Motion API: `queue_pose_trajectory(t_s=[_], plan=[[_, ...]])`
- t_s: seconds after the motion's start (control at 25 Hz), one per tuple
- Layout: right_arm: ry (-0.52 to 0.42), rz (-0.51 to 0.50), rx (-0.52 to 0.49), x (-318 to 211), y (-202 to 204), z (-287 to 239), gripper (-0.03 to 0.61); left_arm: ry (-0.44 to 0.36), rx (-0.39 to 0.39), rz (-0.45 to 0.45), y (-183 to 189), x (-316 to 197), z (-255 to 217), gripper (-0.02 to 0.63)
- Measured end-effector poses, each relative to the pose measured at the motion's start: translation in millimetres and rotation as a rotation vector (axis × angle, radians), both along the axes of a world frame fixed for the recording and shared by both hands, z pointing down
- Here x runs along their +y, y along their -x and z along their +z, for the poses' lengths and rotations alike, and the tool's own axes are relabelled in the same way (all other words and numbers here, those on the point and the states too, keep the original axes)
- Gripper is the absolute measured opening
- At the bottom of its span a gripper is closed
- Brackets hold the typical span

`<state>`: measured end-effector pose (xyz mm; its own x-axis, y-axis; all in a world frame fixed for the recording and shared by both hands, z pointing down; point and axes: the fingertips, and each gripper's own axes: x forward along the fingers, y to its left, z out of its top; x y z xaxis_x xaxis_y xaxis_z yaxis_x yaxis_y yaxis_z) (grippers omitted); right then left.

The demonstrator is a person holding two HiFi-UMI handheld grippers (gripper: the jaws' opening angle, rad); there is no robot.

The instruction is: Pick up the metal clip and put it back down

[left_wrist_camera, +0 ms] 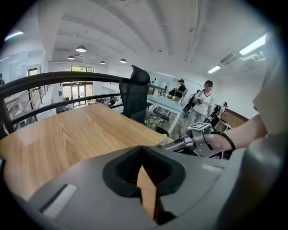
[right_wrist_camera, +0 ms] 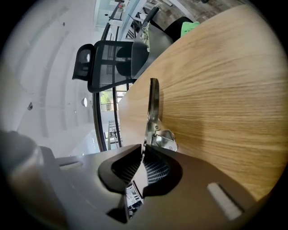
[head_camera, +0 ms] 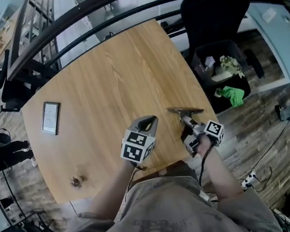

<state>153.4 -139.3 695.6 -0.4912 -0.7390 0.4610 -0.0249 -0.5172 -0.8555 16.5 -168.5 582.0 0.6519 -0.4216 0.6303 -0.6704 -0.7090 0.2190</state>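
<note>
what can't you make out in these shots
- Head view: small dark thing on the table, too small to identify.
- Head view: grey-framed card, face too small to read.
- Right gripper view: gripped end of the metal clip, hidden between the jaws of the right gripper.
- Any view: whether the clip touches the table; its underside is never shown.

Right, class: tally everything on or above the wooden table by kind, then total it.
tools: 2, left tool and right tool
metal clip: 1
flat framed card: 1
small dark item, too small to identify: 1
Total: 5
</note>
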Motion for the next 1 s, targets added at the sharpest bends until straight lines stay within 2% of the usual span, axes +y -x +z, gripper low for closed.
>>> queue_pose_trajectory(t_s=[0.28, 0.44, 0.56, 0.6, 0.72, 1.0], plan=[[0.037, 0.061, -0.013, 5.0, -7.8, 12.1, 0.023, 0.002, 0.000, 0.002, -2.4, 2.5, -1.9, 0.002], [0.028, 0.053, -0.003, 5.7, -6.4, 9.7, 0.026, -0.007, 0.005, -0.001, -1.1, 2.7, -7.8, 0.002], [0.031, 0.032, 0.018, 8.7, -1.2, 4.7, 0.077, -0.014, 0.011, -0.011, 4.5, 4.2, -12.3, 0.002], [0.029, 0.021, 0.024, 9.6, 1.6, 3.0, 0.107, -0.016, 0.012, -0.016, 6.9, 4.7, -13.6, 0.002], [-0.013, -0.042, 0.041, 10.6, 17.2, -4.0, 0.138, -0.023, 0.014, -0.033, 16.4, 6.5, -17.2, 0.002], [-0.205, -0.241, 0.069, 1.8, 74.1, -67.4, 0.130, -0.065, 0.019, -0.092, 47.4, 10.5, -37.4, 0.002]])
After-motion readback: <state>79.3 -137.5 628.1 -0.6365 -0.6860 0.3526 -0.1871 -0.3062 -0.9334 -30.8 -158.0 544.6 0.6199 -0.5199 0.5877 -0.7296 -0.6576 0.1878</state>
